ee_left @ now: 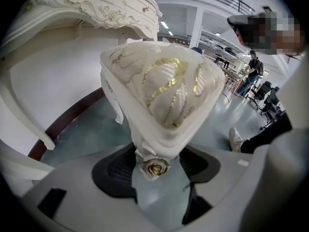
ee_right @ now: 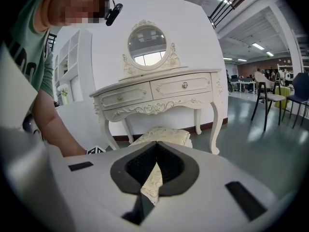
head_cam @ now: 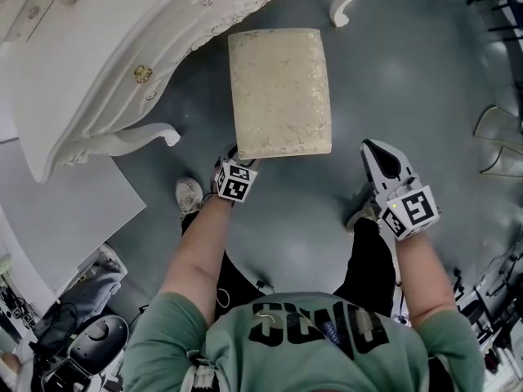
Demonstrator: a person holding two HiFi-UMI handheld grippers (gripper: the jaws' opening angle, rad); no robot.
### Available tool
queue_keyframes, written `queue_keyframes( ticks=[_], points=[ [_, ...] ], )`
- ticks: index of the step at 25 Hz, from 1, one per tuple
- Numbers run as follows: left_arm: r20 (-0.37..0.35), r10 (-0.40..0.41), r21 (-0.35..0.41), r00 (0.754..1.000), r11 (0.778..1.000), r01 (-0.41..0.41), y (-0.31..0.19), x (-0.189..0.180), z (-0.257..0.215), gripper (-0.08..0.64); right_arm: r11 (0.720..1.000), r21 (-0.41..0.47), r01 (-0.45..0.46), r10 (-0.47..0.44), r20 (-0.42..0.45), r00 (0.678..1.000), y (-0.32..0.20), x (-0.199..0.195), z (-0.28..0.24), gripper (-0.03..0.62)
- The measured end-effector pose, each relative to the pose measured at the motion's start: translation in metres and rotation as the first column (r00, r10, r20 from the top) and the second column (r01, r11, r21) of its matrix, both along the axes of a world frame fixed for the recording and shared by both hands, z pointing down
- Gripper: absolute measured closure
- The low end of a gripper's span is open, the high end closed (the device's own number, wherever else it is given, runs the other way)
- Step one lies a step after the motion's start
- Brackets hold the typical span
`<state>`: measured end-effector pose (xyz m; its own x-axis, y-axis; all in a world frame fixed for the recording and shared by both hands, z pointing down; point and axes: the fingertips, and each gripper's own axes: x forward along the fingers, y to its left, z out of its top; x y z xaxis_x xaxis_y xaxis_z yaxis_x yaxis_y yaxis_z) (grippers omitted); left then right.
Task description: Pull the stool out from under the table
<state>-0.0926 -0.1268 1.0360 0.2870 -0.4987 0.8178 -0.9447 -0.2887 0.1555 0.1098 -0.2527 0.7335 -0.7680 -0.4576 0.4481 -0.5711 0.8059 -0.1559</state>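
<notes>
Forearms (head_cam: pixel 200 251) stretched forward, left claw (head_cam: pixel 230 157) tight on near corner of stool (head_cam: pixel 279 88), right claw (head_cam: pixel 372 148) closed, empty, alongside.

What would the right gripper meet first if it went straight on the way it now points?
Most likely the stool, which sits dead ahead of the right gripper's closed jaws, nearer than the table; depth is uncertain.

Under me the floor (head_cam: pixel 409 80) is a glossy grey-blue. In the right gripper view a white wall (ee_right: pixel 193 37) fills the centre, the carved white table (ee_right: pixel 159 95) and its oval mirror (ee_right: pixel 147 45) against it. White shelves (ee_right: pixel 72 62) stand at left, dark-legged chairs (ee_right: pixel 269 99) at far right, strip lights (ee_right: pixel 258 46) overhead.
</notes>
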Motion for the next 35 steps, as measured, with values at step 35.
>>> queue_keyframes(
  ticks=[35],
  points=[
    [-0.003,-0.161,-0.099,0.987,0.982,0.16,0.073,-0.097,-0.092,0.249,0.999,0.044,0.026,-0.024,-0.048,0.999,-0.007,-0.053,-0.096,0.598]
  ],
)
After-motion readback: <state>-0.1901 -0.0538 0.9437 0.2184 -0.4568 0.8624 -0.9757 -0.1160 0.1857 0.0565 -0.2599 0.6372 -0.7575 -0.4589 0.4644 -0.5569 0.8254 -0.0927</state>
